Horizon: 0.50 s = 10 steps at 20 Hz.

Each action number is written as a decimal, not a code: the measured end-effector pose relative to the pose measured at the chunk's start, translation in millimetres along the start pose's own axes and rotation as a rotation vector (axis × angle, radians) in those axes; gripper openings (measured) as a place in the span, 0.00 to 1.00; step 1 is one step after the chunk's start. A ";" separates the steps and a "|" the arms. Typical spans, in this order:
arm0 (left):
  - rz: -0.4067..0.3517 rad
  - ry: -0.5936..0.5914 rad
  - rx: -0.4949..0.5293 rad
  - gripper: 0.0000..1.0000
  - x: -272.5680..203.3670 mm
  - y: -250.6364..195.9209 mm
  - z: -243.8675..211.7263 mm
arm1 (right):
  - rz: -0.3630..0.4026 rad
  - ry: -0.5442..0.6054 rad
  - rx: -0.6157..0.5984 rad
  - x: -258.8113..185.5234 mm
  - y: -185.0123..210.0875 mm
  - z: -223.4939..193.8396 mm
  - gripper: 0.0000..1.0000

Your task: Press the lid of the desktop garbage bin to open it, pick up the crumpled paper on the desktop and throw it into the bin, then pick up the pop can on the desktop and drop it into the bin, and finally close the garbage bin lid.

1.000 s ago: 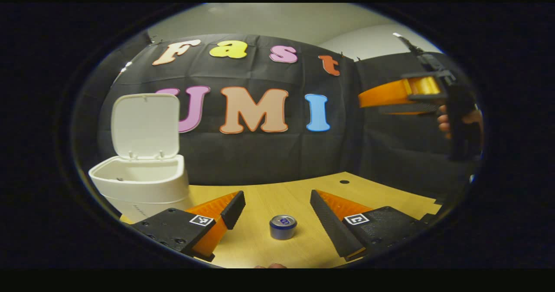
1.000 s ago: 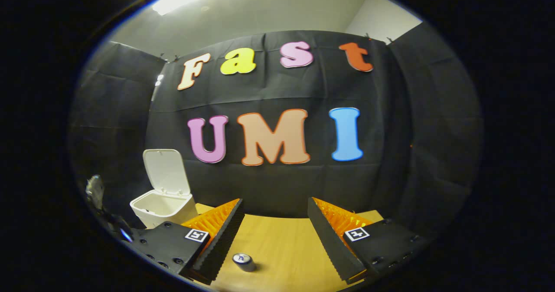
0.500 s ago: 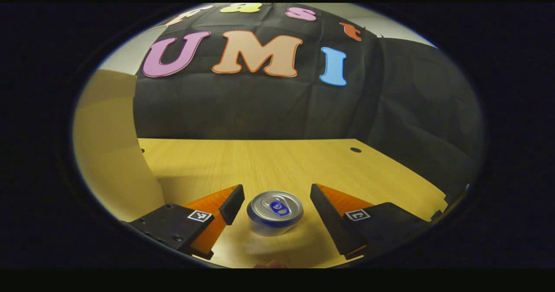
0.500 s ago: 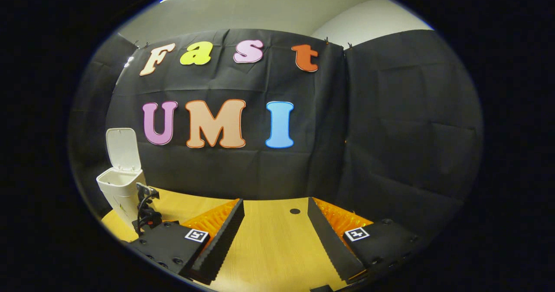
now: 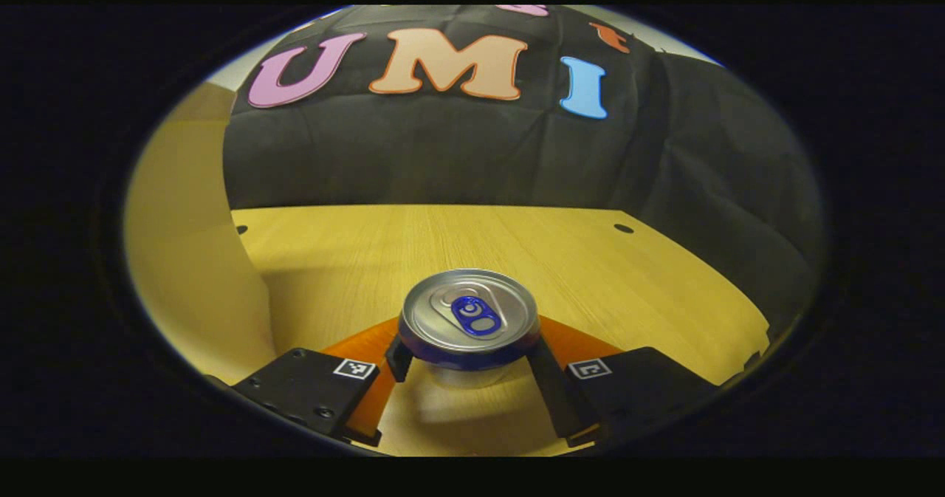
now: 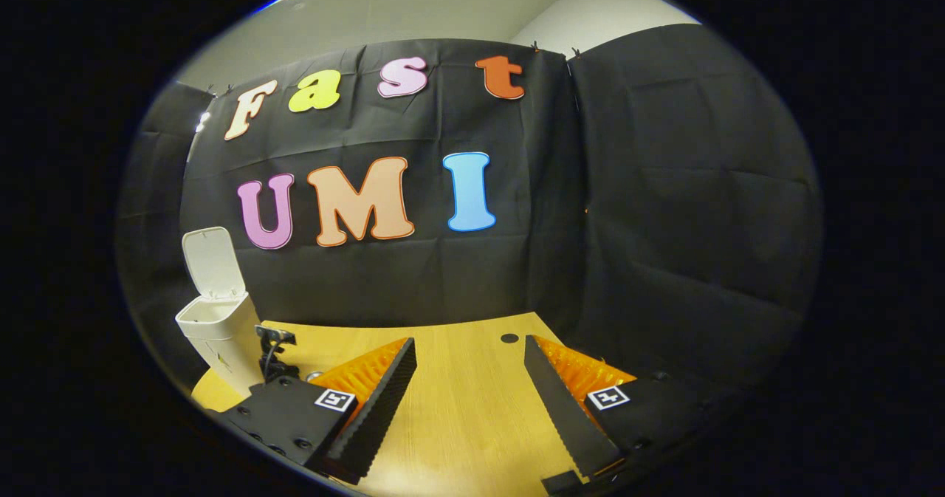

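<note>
The pop can [image 5: 469,320] stands upright on the wooden table [image 5: 590,275], silver top with a blue tab facing me. My left gripper [image 5: 469,358] is around it, both fingers pressed against its sides under the rim. The white bin's side [image 5: 184,261] rises close on the left in the left gripper view. In the right gripper view the bin [image 6: 218,331] stands at the far left with its lid [image 6: 214,261] up. My right gripper [image 6: 469,343] hangs open over the table, nothing between its fingers. Part of the left gripper's body [image 6: 273,349] shows beside the bin.
Black cloth walls close the table at the back and right. Small round holes [image 5: 623,228] sit in the tabletop near its far right corner. Bare wood stretches from the can to the back wall.
The left gripper dropped down and forward to the can, and its fingers closed in on the can's sides. The right gripper swung right and lowered slightly, staying open.
</note>
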<state>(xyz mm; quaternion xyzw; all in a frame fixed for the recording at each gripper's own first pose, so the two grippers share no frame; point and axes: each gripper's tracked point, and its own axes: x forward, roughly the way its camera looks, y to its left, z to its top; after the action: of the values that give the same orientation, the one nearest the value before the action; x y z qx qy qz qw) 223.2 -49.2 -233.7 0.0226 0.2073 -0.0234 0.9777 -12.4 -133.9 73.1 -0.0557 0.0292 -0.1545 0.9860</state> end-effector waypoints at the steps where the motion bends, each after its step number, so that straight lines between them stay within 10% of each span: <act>1: -0.020 -0.043 0.007 0.79 -13.6 -4.3 23.2 | -0.002 0.000 -0.002 -1.0 -1.9 0.7 0.98; 6: -0.190 -0.298 -0.011 0.77 -119.7 -13.3 184.8 | 0.070 0.027 -0.016 2.3 14.0 -9.2 0.98; 10: 0.012 -0.407 0.037 0.77 -182.8 102.5 259.2 | 0.159 0.059 -0.021 7.8 40.5 -28.3 0.98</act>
<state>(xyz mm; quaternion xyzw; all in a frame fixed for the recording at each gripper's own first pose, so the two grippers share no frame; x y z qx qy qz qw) 166.8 45.7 80.8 0.0367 0.0049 -0.0257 0.9990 5.2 -100.8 39.9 -0.0589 0.0640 -0.0769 0.9932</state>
